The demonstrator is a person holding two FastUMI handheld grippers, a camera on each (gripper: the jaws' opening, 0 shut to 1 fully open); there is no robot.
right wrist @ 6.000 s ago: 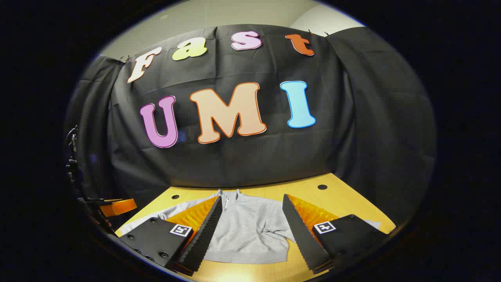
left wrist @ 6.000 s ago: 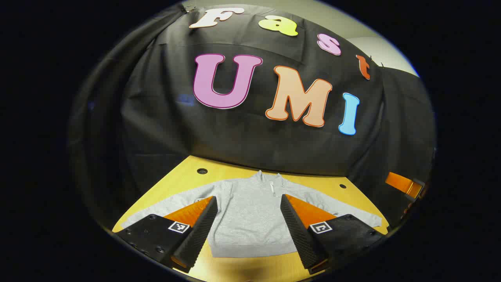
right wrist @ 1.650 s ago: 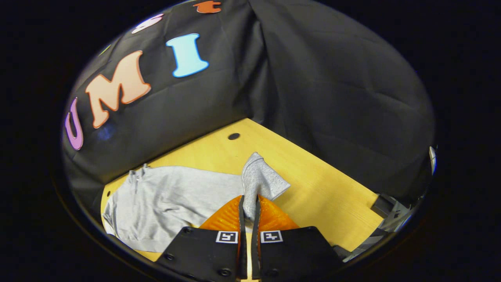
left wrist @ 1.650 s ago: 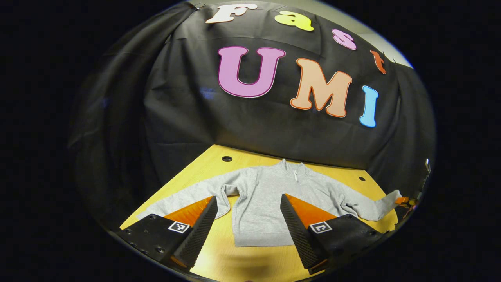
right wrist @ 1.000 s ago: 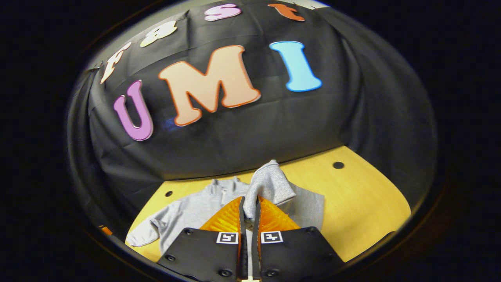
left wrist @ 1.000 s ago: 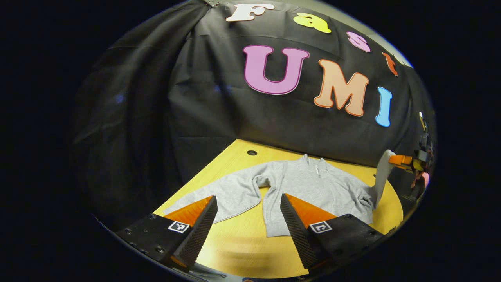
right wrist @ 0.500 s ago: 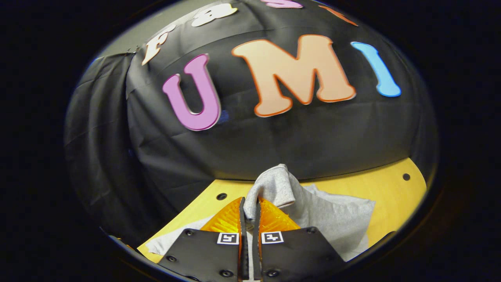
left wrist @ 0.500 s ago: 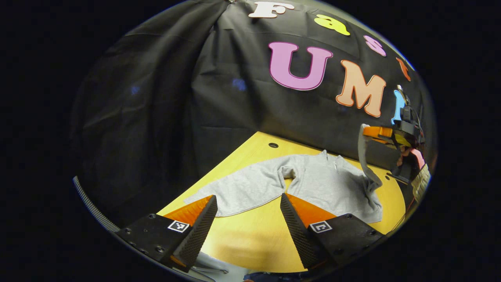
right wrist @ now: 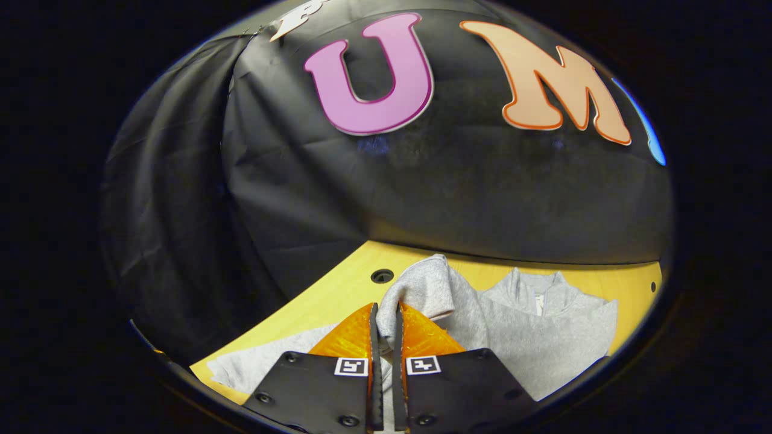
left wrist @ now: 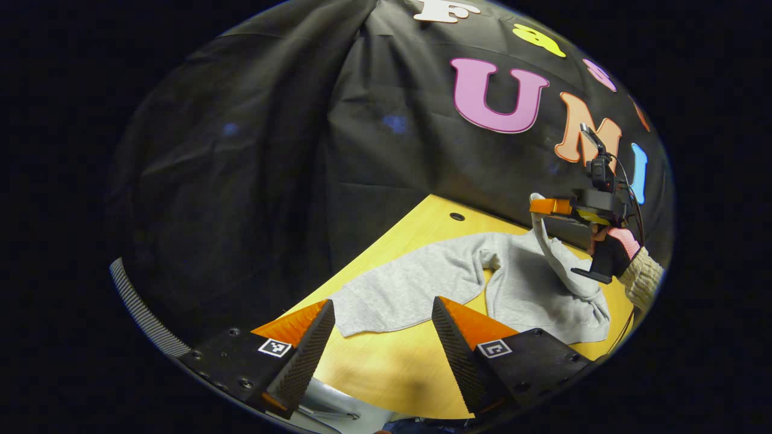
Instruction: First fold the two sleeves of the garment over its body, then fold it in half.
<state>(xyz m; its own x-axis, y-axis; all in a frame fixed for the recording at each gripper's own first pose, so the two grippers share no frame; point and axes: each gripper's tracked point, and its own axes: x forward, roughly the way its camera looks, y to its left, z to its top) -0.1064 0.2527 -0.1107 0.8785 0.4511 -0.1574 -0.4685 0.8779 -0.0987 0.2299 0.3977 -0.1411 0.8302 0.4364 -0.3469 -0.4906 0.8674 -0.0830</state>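
Nearest, our left gripper [left wrist: 382, 337] hangs wide open, holding nothing; beyond it the grey garment [left wrist: 525, 289] lies on the table [left wrist: 386, 367]. Our right gripper [right wrist: 385, 328] pinches the sleeve [right wrist: 422, 289]; we should lay it flat across the body

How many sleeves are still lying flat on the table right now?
1. The left sleeve lies spread on the table; the right sleeve is lifted over the body, pinched in the right gripper.

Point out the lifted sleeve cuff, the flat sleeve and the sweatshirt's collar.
lifted sleeve cuff [right wrist: 425, 286], right gripper view, on the ribbed end above the fingers.
flat sleeve [left wrist: 398, 292], left gripper view, on its middle.
collar [right wrist: 537, 289], right gripper view, beside the zipper.
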